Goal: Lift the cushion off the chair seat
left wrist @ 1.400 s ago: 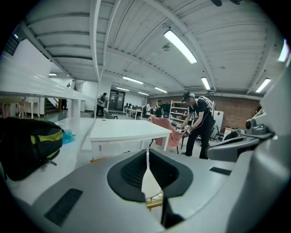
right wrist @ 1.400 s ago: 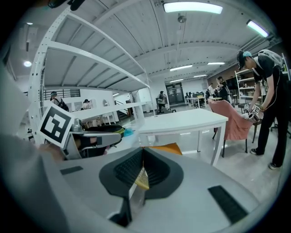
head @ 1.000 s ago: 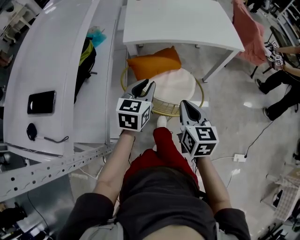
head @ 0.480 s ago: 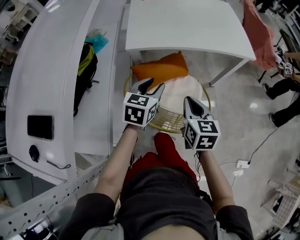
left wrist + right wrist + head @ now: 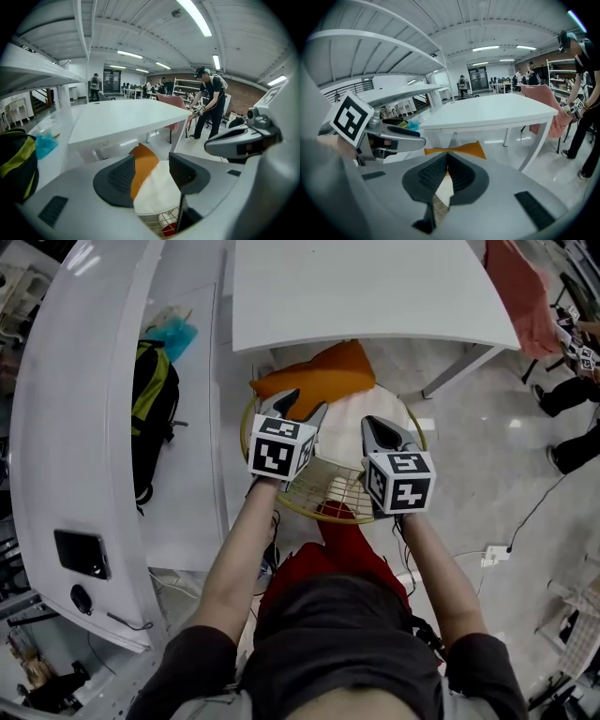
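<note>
The step in hand is, I judge, the approach, because nothing is gripped yet. Just in front of the big white worktop [image 5: 366, 287] stands a round chair [image 5: 319, 510] of gold wire. On its seat lies a pale round cushion [image 5: 345, 423], and an orange cushion [image 5: 314, 373] leans at the back, touching the pale one. Which of the two the task means I cannot tell; both are on the chair. The left tongs [image 5: 302, 407] hover over the left part of the seat, near the orange cushion. Their jaws have just been opening and stand fairly wide, pressing on nothing. The right tongs [image 5: 382, 430] hang over the right part of the seat, jaws together and empty. The next move calls for opening the right tongs too, going down to the cushion edges, closing on the fabric and lifting evenly. No brand or word can be read, only black and white square markers on each cube [image 5: 278, 451]
</note>
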### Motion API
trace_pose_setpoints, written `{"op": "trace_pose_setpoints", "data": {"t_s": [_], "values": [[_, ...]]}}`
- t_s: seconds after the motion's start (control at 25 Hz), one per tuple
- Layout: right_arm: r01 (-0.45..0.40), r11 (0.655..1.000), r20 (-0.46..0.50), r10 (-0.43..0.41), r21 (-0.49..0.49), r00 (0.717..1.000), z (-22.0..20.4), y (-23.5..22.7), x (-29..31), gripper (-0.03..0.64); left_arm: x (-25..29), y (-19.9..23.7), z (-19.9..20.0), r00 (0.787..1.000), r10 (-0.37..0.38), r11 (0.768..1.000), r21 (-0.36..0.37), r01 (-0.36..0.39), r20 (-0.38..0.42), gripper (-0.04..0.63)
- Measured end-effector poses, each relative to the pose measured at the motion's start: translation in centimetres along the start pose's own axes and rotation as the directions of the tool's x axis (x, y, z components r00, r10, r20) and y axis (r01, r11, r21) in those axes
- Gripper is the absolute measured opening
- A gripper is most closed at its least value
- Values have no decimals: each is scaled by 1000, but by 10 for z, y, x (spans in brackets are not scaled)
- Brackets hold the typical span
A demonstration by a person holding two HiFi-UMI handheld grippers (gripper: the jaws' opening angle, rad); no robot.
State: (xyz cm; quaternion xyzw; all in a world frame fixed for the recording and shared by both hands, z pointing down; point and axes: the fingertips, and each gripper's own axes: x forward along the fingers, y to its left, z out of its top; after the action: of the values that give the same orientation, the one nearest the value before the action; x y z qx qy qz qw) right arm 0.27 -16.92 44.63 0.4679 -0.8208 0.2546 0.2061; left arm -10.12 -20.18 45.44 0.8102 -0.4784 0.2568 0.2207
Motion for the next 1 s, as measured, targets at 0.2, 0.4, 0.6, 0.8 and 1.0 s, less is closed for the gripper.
{"op": "trace_pose_setpoints", "data": {"t_s": [0.2, 0.4, 0.6, 0.8, 1.0], "values": [[0, 1000, -45, -1, -16, 999, -1, -14, 38, 18, 34, 13, -8, 995, 1, 997, 81, 7, -102, 252], [-13, 1000, -98, 12, -4, 995, -13, -16, 66, 18, 65, 26, -18, 986, 1, 984, 178, 29, -167, 259], [-13, 1000, -136, 14, 10, 991, -21, -22, 89, 18, 97, 41, -35, 971, 4, 980, 193, 43, -237, 276], [-15, 1000, -167, 16, 8, 986, -24, -28, 105, 18, 122, 50, -51, 952, 9, 978, 202, 56, -306, 295], [-8, 1000, -184, 10, 14, 983, -25, -34, 120, 18, 142, 55, -64, 926, 6, 956, 273, 105, -377, 305]]}}
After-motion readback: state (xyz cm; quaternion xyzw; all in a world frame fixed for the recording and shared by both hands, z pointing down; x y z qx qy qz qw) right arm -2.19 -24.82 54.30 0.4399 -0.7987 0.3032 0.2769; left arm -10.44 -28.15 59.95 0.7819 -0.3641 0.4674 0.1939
